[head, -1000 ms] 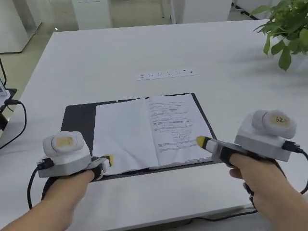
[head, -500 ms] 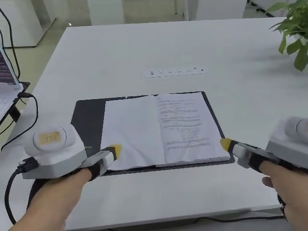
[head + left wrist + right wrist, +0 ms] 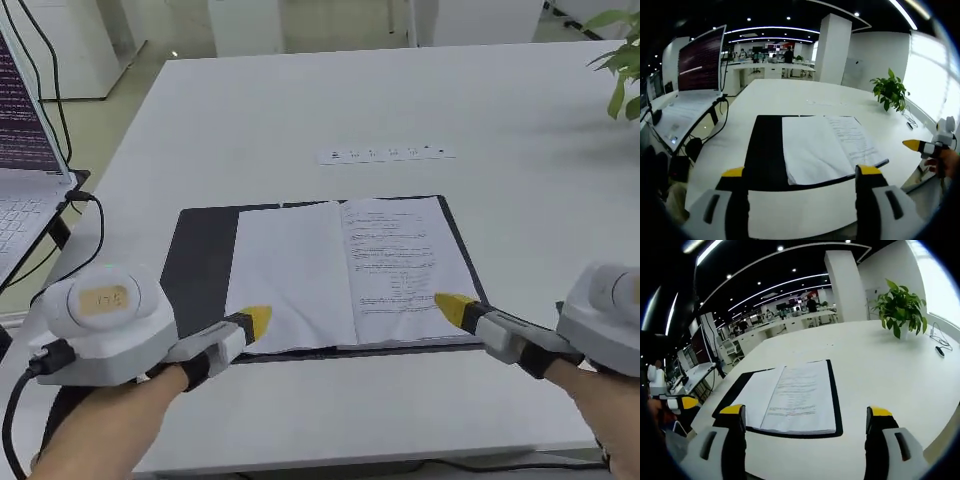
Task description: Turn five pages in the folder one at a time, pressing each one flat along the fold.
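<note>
A black folder point(image 3: 200, 265) lies open on the white table, with a blank white page point(image 3: 290, 275) on the left and a printed page point(image 3: 405, 265) on the right. My left gripper point(image 3: 252, 322) hovers at the blank page's front left corner, open and holding nothing. My right gripper point(image 3: 455, 310) hovers over the printed page's front right corner, also open and holding nothing. In the left gripper view the folder point(image 3: 765, 150) lies ahead between the wide-apart jaws of the left gripper point(image 3: 800, 172). In the right gripper view the folder point(image 3: 832, 390) lies ahead of the right gripper point(image 3: 805, 410).
An open laptop point(image 3: 20, 150) with a cable stands on a side stand at the left. A flush power strip point(image 3: 385, 154) sits in the table behind the folder. A potted plant point(image 3: 625, 60) is at the far right. The table's front edge point(image 3: 380, 450) is close to my hands.
The head camera has swung left, bringing the laptop into view. Both grippers stay by the folder's front corners; the right one has drawn slightly back toward the front edge. The pages have not moved.
</note>
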